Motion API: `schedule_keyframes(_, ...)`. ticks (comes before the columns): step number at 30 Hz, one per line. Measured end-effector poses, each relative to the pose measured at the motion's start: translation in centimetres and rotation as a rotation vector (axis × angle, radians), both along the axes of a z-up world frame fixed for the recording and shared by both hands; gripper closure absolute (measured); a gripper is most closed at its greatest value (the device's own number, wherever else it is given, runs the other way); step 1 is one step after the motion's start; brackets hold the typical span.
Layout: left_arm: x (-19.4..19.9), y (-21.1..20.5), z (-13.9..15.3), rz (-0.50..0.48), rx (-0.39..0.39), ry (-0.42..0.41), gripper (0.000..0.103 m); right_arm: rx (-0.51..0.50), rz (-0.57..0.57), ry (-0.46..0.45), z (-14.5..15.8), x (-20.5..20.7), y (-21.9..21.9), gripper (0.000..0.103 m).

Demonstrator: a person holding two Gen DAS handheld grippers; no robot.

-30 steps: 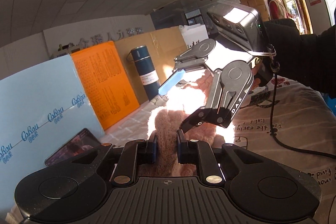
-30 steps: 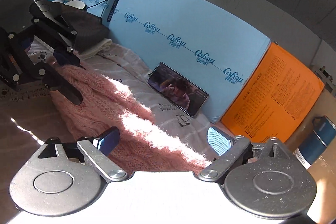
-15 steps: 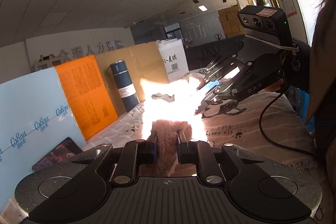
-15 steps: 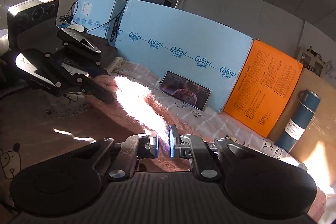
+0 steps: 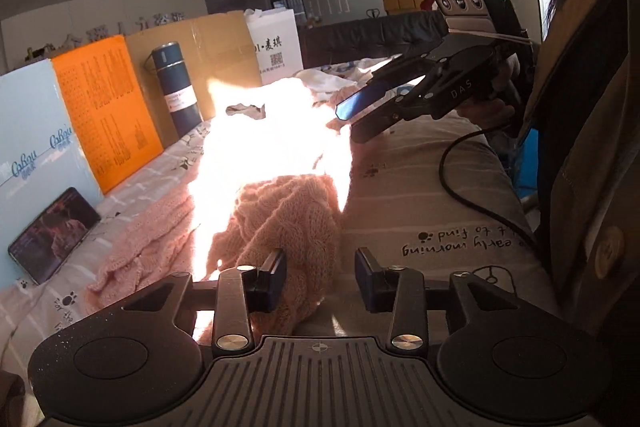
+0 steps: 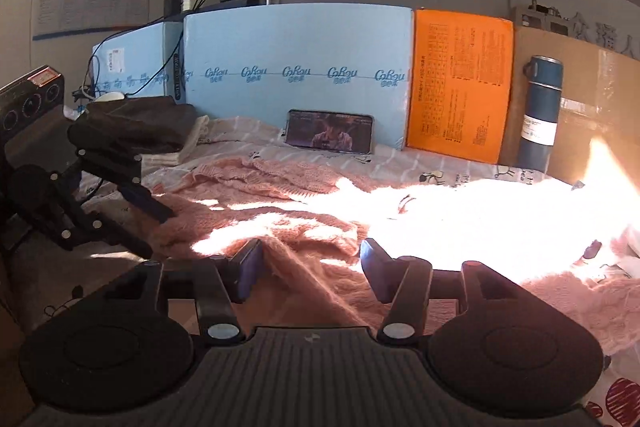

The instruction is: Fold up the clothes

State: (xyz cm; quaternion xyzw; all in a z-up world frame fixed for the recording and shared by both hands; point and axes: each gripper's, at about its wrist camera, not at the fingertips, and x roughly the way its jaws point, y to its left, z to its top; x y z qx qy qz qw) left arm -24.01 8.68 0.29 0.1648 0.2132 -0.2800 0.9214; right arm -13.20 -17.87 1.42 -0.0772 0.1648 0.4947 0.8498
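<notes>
A pink cable-knit sweater lies bunched on the printed bedsheet, partly washed out by strong sun. It also shows in the right wrist view, spread across the bed. My left gripper is open, with a fold of the sweater lying between its jaws, not clamped. My right gripper is open low over the sweater's near edge. The right gripper also shows in the left wrist view, hovering over the sunlit part. The left gripper shows in the right wrist view at the sweater's left end.
Behind the bed stand a light blue foam board, an orange board, a cardboard sheet and a blue flask. A phone leans on the foam board. Dark folded clothes lie at the left. A cable crosses the sheet.
Both grippers have opened and let go of the sweater, which has dropped onto the bed. Both hands have come lower and the views have tilted down toward the bed.
</notes>
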Motion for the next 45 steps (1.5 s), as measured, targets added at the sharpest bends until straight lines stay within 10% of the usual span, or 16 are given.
schedule_keyframes(3, -0.7, 2.1, 1.1, 0.056, -0.146, -0.014, 0.030, 0.089, -0.192, 0.039, 0.6, 2.6, -3.1, 0.025)
schedule_keyframes(8, -0.1, 6.4, 2.2, 0.383, -0.338, -0.022, 0.024, 0.231, -0.657, 0.169, 0.3, 8.1, -9.0, 0.020)
schedule_keyframes(14, 2.0, 8.4, -0.1, 0.797, -0.365, 0.132, 0.022, 0.248, -1.063, 0.285, -2.0, 12.8, -12.8, 0.020)
schedule_keyframes(19, 2.7, 6.4, -0.9, 0.723, -0.291, 0.179, 0.031, 0.256, -1.106, 0.368, -3.7, 15.5, -12.3, 0.023)
schedule_keyframes(20, 2.7, 5.6, -1.0, 0.682, -0.262, 0.178, 0.061, 0.244, -1.099, 0.358, -3.7, 15.6, -11.8, 0.032)
schedule_keyframes(23, 2.8, 3.4, -1.2, 0.591, -0.203, 0.170, 0.100, 0.196, -1.039, 0.358, -3.6, 16.1, -10.4, 0.076)
schedule_keyframes(37, -4.6, 7.4, 4.0, 0.743, -0.379, -0.014, 0.103, 0.263, -1.147, 0.169, 0.6, 7.9, -11.9, 0.094)
schedule_keyframes(45, -3.7, 9.1, 1.4, 0.810, -0.517, 0.107, 0.090, 0.231, -1.197, 0.131, 0.2, 8.0, -13.0, 0.094)
